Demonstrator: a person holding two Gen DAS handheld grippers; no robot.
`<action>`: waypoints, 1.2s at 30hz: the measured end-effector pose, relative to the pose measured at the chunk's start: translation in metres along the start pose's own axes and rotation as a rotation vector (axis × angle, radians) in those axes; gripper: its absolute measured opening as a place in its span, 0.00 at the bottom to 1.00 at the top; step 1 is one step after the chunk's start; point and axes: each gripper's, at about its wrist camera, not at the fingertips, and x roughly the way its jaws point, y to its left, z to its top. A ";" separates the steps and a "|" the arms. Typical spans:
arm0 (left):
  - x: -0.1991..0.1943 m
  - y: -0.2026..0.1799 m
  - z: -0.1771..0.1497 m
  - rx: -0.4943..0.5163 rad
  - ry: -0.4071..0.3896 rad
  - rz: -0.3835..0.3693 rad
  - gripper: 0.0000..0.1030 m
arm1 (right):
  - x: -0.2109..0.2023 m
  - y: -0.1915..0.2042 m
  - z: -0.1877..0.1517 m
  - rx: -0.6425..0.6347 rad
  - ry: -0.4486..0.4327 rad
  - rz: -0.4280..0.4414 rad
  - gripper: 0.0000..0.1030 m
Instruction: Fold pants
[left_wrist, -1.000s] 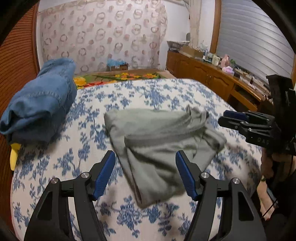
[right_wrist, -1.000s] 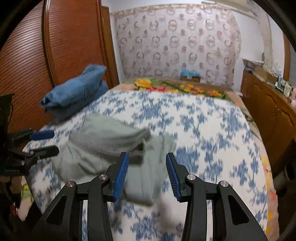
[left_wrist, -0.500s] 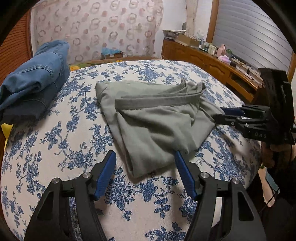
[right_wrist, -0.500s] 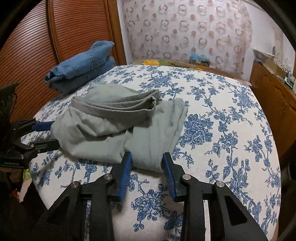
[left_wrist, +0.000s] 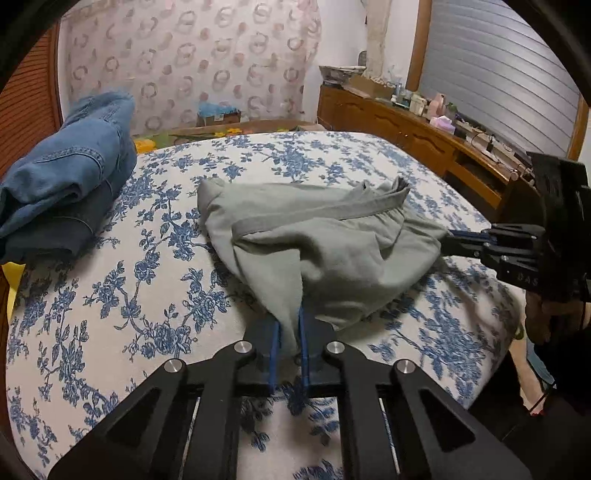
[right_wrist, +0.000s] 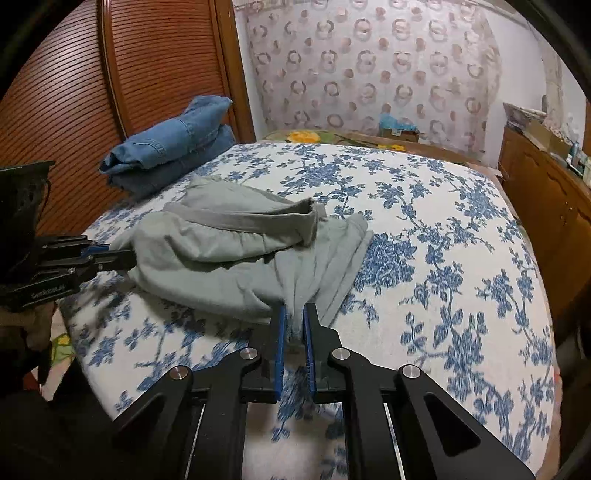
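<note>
Grey pants (left_wrist: 317, 243) lie in a loose heap near the middle of the bed (right_wrist: 443, 229), waistband uppermost and sagging, well short of any flat fold.

Left gripper (left_wrist: 290, 332): jaws have just been closing and now pinch a gathered edge of the grey cloth at 6 o'clock in its own view — fabric bunches up between the blue pads. Right gripper (right_wrist: 293, 325): likewise just closed, clamped on a pleated edge of the same garment at its 6 o'clock. Each gripper shows in the other's view, at 3 o'clock from the left wrist and 9 o'clock from the right, biting opposite ends of the heap.

Step in hand, as I judge it: grasp complete on both ends, spreading not yet begun. Which ends are held — hems or side seams — I cannot tell; the cloth is too crumpled.

Next move likely calls for lifting and drawing the two grips apart to pull the pants taut, then laying them flat. Keep clear of the folded jeans (left_wrist: 62, 184) at 10 o'clock.
</note>
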 end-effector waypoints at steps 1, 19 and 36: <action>-0.003 -0.001 -0.001 0.000 -0.003 -0.006 0.09 | -0.004 0.001 -0.002 -0.002 -0.002 0.001 0.09; -0.017 -0.026 -0.019 0.035 0.023 -0.016 0.37 | -0.041 0.007 -0.024 0.005 0.002 -0.002 0.15; -0.004 -0.012 0.003 0.012 -0.036 0.029 0.55 | -0.016 0.004 -0.001 -0.082 -0.015 -0.061 0.38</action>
